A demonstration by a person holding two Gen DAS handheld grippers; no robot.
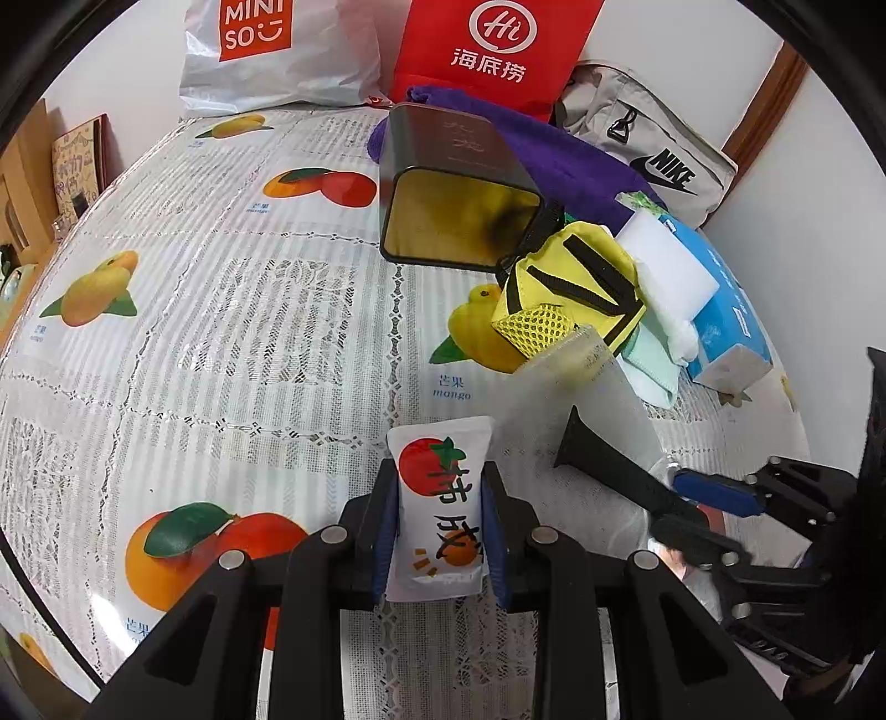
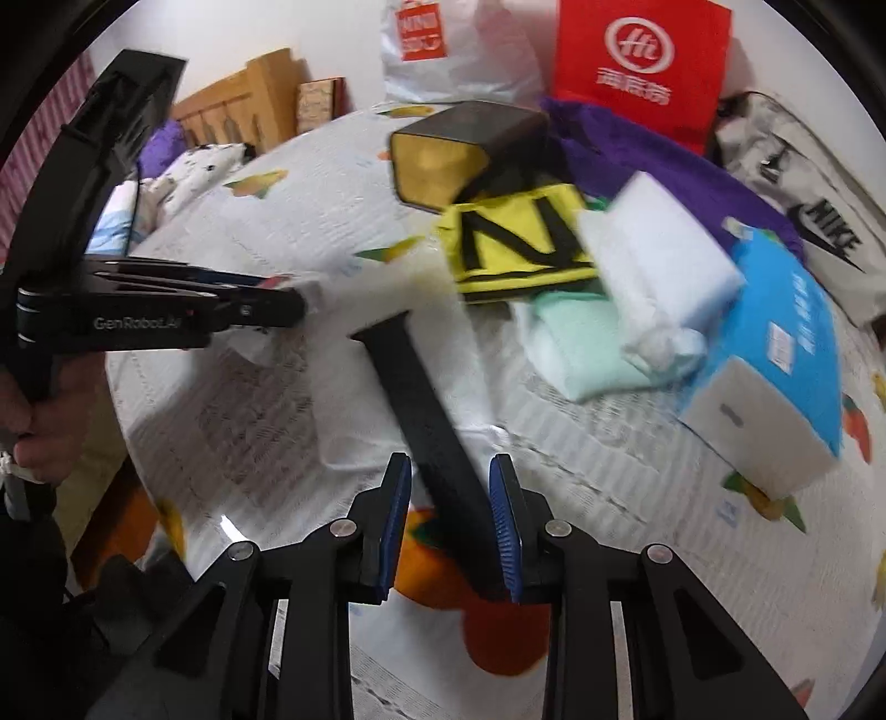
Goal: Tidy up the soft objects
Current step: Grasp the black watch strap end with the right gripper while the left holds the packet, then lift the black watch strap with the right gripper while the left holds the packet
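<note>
1 white soft packet printed with red and orange persimmons (image 1: 437,509) sits pinched in the left gripper (image 1: 440,515); the right gripper (image 2: 449,526) clamps 1 black strap (image 2: 437,443) of a frosted translucent bag (image 1: 576,399).

MINISO on white bag (image 1: 266,50); NIKE on grey bag (image 1: 659,160); "mango" on tablecloth (image 1: 451,394); GenRoboLAI on left tongs (image 2: 266,307)

Tin (image 1: 459,188) lies behind pouch (image 1: 576,282); sponge (image 1: 670,271) right of pouch, on tissue box (image 1: 731,327).

White tissue pack (image 1: 440,507) with red tomato print, upright between left jaws.
</note>
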